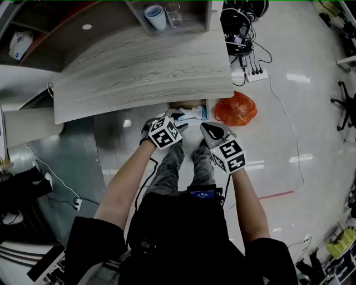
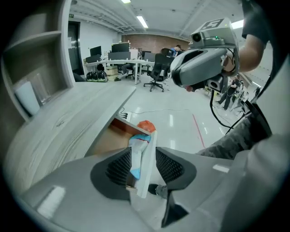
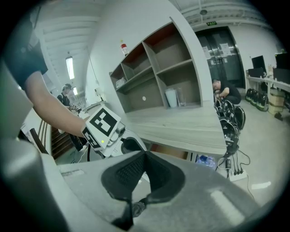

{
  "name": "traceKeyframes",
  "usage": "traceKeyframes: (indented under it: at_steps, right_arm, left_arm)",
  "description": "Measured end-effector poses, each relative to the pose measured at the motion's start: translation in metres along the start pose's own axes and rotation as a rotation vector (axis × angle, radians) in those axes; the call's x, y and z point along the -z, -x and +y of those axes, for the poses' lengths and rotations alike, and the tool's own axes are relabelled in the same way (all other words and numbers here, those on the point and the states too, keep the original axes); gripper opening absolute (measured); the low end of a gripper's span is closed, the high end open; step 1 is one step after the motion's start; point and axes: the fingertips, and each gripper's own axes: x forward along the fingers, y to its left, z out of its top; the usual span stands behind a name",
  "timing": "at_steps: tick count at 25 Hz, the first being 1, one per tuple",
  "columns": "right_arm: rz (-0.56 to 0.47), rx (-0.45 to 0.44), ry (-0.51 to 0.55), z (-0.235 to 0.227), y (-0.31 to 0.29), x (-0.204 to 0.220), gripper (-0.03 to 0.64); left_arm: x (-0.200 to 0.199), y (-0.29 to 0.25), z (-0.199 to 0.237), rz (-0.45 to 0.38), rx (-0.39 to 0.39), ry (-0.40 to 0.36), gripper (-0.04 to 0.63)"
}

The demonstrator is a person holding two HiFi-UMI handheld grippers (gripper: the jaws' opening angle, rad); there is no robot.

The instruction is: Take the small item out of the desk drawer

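Observation:
The desk drawer [image 1: 189, 104] stands pulled open under the grey wooden desktop [image 1: 139, 72]. Inside it lies a small white and blue packet [image 1: 194, 114], also seen in the left gripper view as the packet [image 2: 137, 147] behind the drawer's white front panel [image 2: 149, 167]. My left gripper [image 2: 143, 165] is open, its jaws astride that panel's top edge; in the head view the left gripper [image 1: 177, 119] sits at the drawer front. My right gripper [image 3: 144, 156] is shut and empty, and the right gripper [image 1: 214, 132] hovers just right of the left one, below the drawer.
An orange plastic bag [image 1: 236, 108] lies on the floor right of the drawer. A power strip [image 1: 256, 75] with cables sits further back. Two cups [image 1: 163, 15] stand on the shelf unit above the desktop. The person's legs are right under the grippers.

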Motion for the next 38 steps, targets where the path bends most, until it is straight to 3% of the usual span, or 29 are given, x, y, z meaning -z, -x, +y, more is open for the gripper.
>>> traceKeyframes:
  at_steps: [12,20,26,32,38]
  right_arm:
    - [0.011,-0.023,-0.027,-0.014,-0.021,0.022,0.002]
    - [0.023,-0.024,-0.039,-0.024,-0.032,0.034,0.002]
    - [0.03,-0.027,-0.049,-0.028,-0.036,0.042,0.002]
    - [0.037,-0.029,-0.053,-0.032,-0.038,0.045,0.002]
    - [0.041,-0.028,-0.057,-0.034,-0.039,0.047,0.002]
  left_arm:
    - [0.035,-0.061,0.012,0.146,-0.034,-0.053,0.215]
    - [0.044,-0.085,0.031,0.183,-0.082,-0.089,0.219]
    - [0.055,-0.099,0.037,0.242,-0.069,-0.136,0.227]
    - [0.062,-0.112,0.039,0.282,-0.059,-0.16,0.192]
    - [0.065,-0.118,0.046,0.329,-0.119,-0.193,0.201]
